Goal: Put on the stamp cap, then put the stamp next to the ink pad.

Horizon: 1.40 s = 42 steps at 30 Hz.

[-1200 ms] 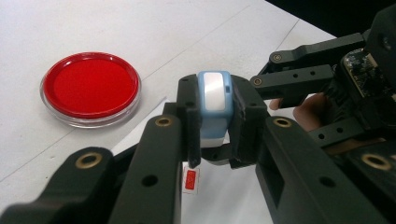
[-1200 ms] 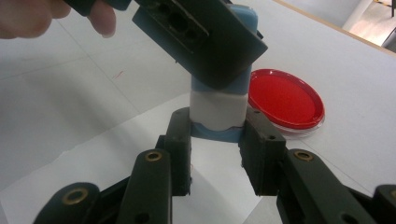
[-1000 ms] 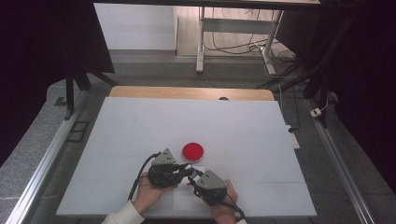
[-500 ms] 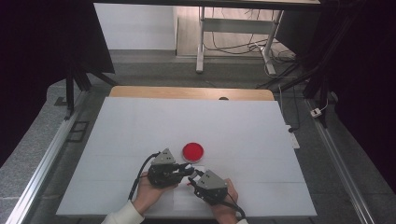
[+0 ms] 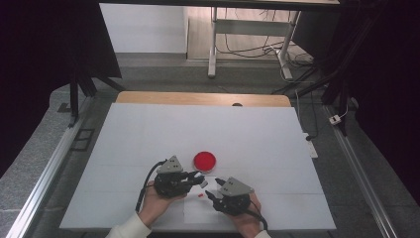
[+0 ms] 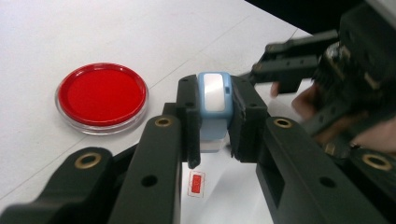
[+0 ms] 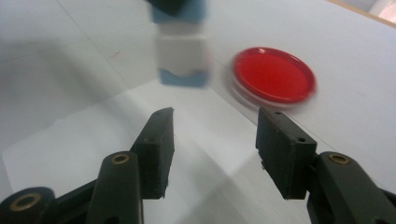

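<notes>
1. Since the earlier picture, the right gripper [image 5: 212,190] has drawn back a little toward 5 o'clock from the left gripper [image 5: 197,177], and its jaws have just been opening; nothing sits between them now.
2. The left gripper is clamped tight on a small blue-and-white block [image 6: 214,108], which hangs off the table [image 5: 148,129] at the tips of its jaws.
3. In the right gripper view the same block [image 7: 181,56] hangs ahead at 12 o'clock, clear of that gripper's parted jaws.
4. A red dish [image 5: 204,159] lies on the table at about 1 o'clock from the left gripper, near it but not touching.
5. A tiny red tag [image 6: 196,183] lies on the table just under the left jaws.
6. My guess at the step: a 2-handed job on the block, with the right side just let go.
7. The next move likely calls for the right gripper to line up on the block's free end, or for the left to carry it toward the dish.
</notes>
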### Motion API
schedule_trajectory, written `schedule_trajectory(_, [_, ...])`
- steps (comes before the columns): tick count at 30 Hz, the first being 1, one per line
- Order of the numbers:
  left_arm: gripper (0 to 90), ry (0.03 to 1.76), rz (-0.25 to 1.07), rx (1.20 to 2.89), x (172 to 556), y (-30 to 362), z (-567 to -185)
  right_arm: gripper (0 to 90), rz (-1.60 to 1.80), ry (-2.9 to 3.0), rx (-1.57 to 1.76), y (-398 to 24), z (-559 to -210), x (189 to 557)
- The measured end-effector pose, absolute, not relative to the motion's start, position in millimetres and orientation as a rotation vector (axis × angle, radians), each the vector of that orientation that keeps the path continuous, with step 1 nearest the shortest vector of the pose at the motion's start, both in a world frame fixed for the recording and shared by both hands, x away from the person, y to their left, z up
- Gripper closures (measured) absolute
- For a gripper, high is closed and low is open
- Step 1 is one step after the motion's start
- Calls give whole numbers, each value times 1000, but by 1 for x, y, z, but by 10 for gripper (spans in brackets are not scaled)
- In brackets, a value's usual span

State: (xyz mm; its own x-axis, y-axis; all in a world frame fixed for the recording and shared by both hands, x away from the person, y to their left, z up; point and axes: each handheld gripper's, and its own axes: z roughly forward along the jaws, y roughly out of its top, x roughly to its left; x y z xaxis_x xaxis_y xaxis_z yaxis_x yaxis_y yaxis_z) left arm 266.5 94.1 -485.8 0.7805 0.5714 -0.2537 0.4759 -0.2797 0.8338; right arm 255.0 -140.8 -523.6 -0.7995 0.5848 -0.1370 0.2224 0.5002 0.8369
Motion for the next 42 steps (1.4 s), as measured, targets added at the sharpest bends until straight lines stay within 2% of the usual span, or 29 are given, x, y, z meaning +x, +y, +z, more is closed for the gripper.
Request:
schedule_trajectory(17, [757, 803, 142, 1928, 269, 103, -481, 456, 1223, 2284, 785, -244, -503, 265])
schedule_trajectory(30, [758, 809, 157, 1925, 273, 106, -478, 461, 1213, 2251, 820, -277, -500, 267])
schedule_trajectory(42, [757, 831, 184, 1902, 283, 119, -470, 460, 1188, 2242, 846, -287, -503, 273])
